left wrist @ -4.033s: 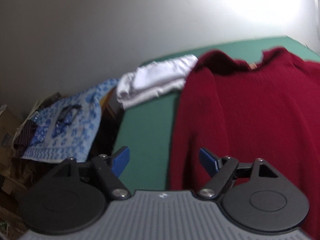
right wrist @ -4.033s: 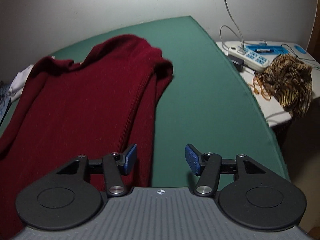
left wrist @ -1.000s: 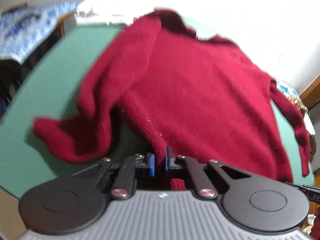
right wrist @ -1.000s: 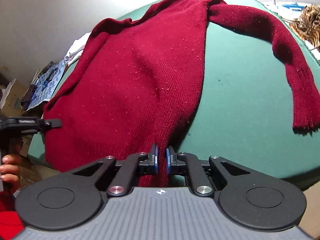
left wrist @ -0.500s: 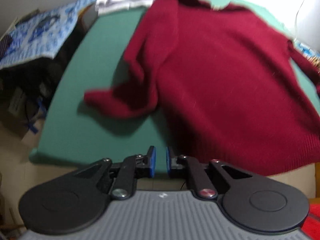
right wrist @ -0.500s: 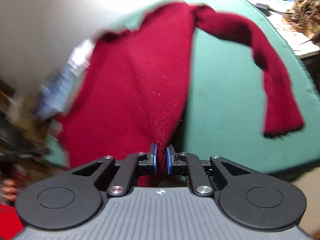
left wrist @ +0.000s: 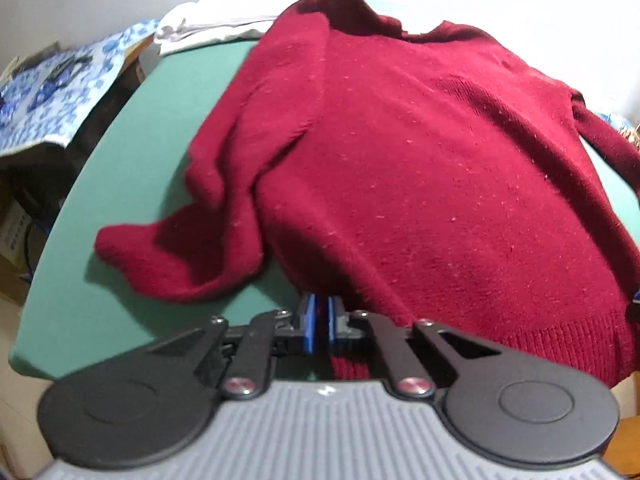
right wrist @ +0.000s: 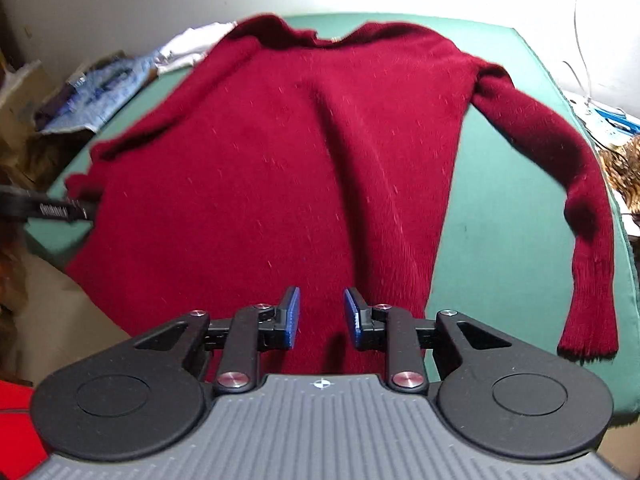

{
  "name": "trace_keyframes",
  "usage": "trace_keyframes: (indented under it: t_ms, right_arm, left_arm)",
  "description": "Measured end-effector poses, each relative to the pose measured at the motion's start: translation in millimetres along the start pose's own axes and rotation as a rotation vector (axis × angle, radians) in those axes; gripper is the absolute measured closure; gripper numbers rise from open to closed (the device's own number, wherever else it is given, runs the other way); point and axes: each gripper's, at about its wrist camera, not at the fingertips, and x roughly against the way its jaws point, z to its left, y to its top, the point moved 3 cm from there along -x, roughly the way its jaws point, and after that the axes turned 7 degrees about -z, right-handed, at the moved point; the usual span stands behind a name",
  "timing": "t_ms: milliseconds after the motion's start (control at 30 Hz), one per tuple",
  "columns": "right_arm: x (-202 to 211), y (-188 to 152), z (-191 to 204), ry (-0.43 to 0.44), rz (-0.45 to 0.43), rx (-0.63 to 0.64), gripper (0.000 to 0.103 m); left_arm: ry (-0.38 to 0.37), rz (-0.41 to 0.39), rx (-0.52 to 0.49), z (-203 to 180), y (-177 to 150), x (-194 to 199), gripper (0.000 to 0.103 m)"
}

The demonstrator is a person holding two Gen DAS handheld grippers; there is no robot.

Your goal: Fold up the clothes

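A dark red knitted sweater (left wrist: 420, 168) lies spread on the green table (left wrist: 132, 152), collar at the far side. Its left sleeve (left wrist: 180, 248) is bunched near the table's left edge. Its right sleeve (right wrist: 568, 184) stretches toward the near right corner. My left gripper (left wrist: 319, 316) is shut on the sweater's bottom hem at its left corner. My right gripper (right wrist: 321, 316) is open just above the bottom hem of the sweater (right wrist: 280, 160), holding nothing. The left gripper's tip (right wrist: 60, 210) shows at the left in the right wrist view.
Folded white clothes (left wrist: 212, 24) lie at the table's far left corner. A blue patterned cloth (left wrist: 52, 88) drapes over clutter left of the table. A leopard-print cloth (right wrist: 624, 176) and cables lie on a white surface to the right. The table's near edge runs under the hem.
My right gripper has opened and let go of the hem. My left gripper, shut and clear of the sweater half a second ago, is now clamped on the hem. The sweater lies flatter.
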Motion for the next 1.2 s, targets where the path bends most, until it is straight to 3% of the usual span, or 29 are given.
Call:
trace_keyframes:
  t_ms: [100, 267, 333, 400, 433, 500, 567, 700, 733, 767, 800, 867, 933, 1100, 1200]
  right_arm:
    - [-4.6, -7.3, -0.3, -0.024, 0.022, -0.023, 0.064]
    - [-10.6, -9.2, 5.1, -0.062, 0.033, 0.006, 0.061]
    - [-11.3, -9.1, 5.1, -0.069, 0.036, 0.02, 0.057]
    - [-11.5, -10.2, 6.4, -0.067, 0.038, 0.024, 0.046]
    - [-12.1, -11.4, 7.8, -0.062, 0.041, 0.028, 0.042]
    - [-15.0, -12.7, 13.0, -0.058, 0.049, 0.049, 0.026]
    - [-17.8, -13.6, 17.5, -0.058, 0.052, 0.066, 0.024]
    - [-21.0, -13.8, 20.5, -0.065, 0.034, 0.048, 0.018]
    - [-21.2, -14.3, 21.0, -0.069, 0.025, 0.036, 0.017]
    - [-21.5, -14.8, 21.7, -0.074, 0.015, 0.023, 0.017]
    - [-21.5, -14.8, 21.9, -0.078, 0.009, 0.012, 0.018]
    - [-20.5, -14.4, 20.1, -0.083, -0.003, -0.022, 0.02]
    - [-17.4, -14.6, 14.7, -0.094, -0.023, -0.074, 0.027]
    - [-8.9, -7.1, 6.4, -0.1, -0.022, -0.139, 0.068]
    - [-2.3, 11.6, 10.6, -0.061, -0.095, -0.172, 0.065]
  left_arm:
    - [0.018, -0.006, 0.017, -4.4, 0.4, -1.0, 0.102]
    - [0.186, 0.025, -0.072, 10.1, -2.2, -0.1, 0.101]
    - [0.179, 0.042, -0.056, 27.3, -6.7, 7.4, 0.101]
    - [0.196, 0.043, -0.076, 36.3, -10.6, 18.5, 0.098]
    - [0.204, 0.043, -0.086, 40.8, -12.5, 24.0, 0.103]
    - [0.219, 0.058, -0.115, 46.0, -17.4, 30.2, 0.103]
    - [0.185, 0.074, -0.09, 50.8, -18.7, 34.7, 0.102]
    - [0.045, 0.0, -0.053, 39.3, -14.4, 50.5, 0.1]
    - [0.013, -0.011, -0.055, 31.5, -14.6, 50.0, 0.095]
    - [0.005, -0.005, -0.068, 24.1, -16.6, 44.4, 0.081]
    - [-0.002, 0.002, -0.08, 17.1, -18.4, 38.5, 0.079]
    - [0.002, 0.031, -0.086, 10.8, -22.1, 24.9, 0.091]
    - [0.028, 0.018, -0.138, 6.9, -24.7, 25.4, 0.089]
    - [0.135, 0.035, -0.284, 16.9, -30.7, 37.8, 0.099]
    - [0.045, -0.037, -0.289, 8.9, -16.2, 50.3, 0.098]
